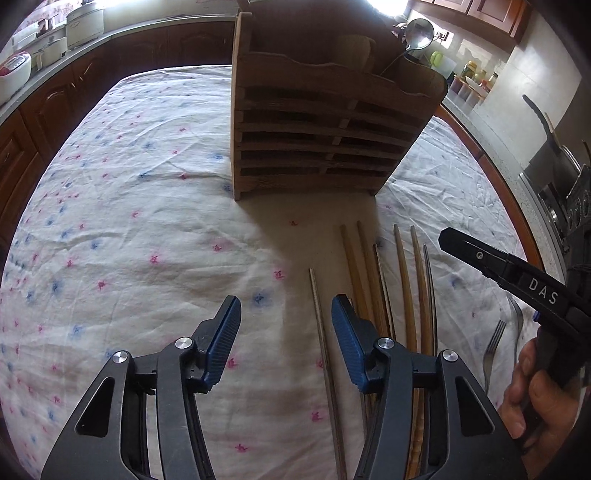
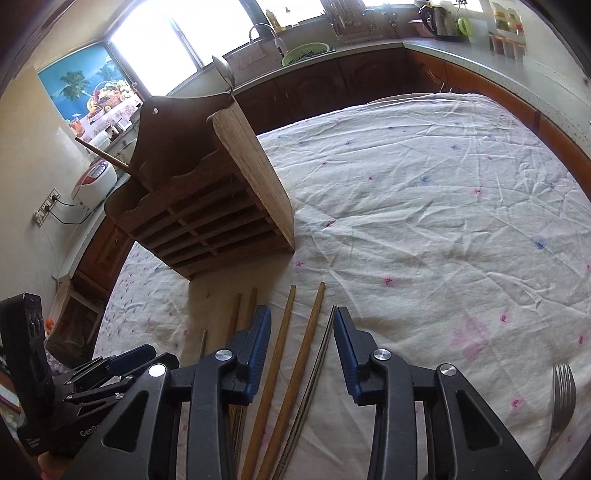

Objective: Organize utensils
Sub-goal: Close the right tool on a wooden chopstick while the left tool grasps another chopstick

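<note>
A wooden utensil holder [image 1: 325, 122] [image 2: 207, 199] stands upright on the flowered tablecloth, with a metal spoon [image 1: 419, 35] [image 2: 223, 72] sticking out of its top. In front of it several chopsticks lie side by side. My left gripper [image 1: 286, 317] is open just above the cloth; a metal chopstick [image 1: 319, 325] lies between its jaws, close to the right pad, and is not pressed. My right gripper [image 2: 303, 328] is open over two wooden chopsticks [image 2: 284, 350] and a thin metal pair [image 2: 325, 343], which lie loose between its pads. More wooden chopsticks [image 1: 406, 288] lie to the right of my left gripper.
Forks [image 1: 495, 339] [image 2: 563, 391] lie on the cloth right of the chopsticks. A hand [image 1: 532, 387] holds the right gripper's handle at the left wrist view's right edge. Kitchen counters [image 2: 369, 48] with a sink, kettle and jars surround the table [image 2: 443, 184].
</note>
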The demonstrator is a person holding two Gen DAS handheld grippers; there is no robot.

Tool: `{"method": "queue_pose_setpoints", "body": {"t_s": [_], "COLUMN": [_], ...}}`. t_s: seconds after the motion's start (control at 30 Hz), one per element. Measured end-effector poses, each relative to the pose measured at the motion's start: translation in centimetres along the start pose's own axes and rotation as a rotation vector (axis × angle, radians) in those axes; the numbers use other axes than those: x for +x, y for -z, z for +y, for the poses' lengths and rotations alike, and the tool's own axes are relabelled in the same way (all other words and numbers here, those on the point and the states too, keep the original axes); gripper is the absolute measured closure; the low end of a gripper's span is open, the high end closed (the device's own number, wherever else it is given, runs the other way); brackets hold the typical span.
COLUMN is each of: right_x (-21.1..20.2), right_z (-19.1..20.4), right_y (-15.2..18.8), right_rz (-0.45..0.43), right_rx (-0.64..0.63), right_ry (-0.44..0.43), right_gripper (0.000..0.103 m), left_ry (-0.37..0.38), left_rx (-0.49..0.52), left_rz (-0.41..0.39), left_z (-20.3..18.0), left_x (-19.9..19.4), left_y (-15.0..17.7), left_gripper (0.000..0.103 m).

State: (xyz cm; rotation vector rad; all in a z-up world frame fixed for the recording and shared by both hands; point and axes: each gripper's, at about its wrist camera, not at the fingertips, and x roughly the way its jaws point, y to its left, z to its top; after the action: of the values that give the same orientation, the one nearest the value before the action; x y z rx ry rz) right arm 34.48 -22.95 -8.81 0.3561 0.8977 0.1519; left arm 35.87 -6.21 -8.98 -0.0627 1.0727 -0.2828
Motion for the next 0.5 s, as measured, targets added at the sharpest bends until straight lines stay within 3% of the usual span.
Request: {"method": "queue_pose_setpoints", "body": {"t_s": [0.17, 0.4, 0.47, 0.5], "right_x": [2.2, 4.9, 5.0, 5.2], "right_z": [-0.2, 0.1, 0.6, 0.8], "right_y": [-1.2, -1.3, -1.3, -1.2], "right_rz": [0.035, 0.079, 0.082, 0.083], "right_rx": [-0.013, -0.067, -0.094, -0.108], "right_ry": [0.021, 0.082, 0.110, 0.128], "right_gripper": [0.070, 0.076, 0.083, 0.094], "left_ry": [0.006, -0.074, -0.093, -0.081], "left_rx": [0.027, 0.101, 0.121, 0.116], "left_rz": [0.045, 0.021, 0.012, 0.010], "left_z": [-0.8, -2.3, -2.4, -2.3], "left_x": [2.0, 2.8, 2.8, 2.7], "left_y": [-0.8, -0.9, -0.8, -0.7], "left_gripper": [0.069, 0.073, 0.085, 0.090]}}
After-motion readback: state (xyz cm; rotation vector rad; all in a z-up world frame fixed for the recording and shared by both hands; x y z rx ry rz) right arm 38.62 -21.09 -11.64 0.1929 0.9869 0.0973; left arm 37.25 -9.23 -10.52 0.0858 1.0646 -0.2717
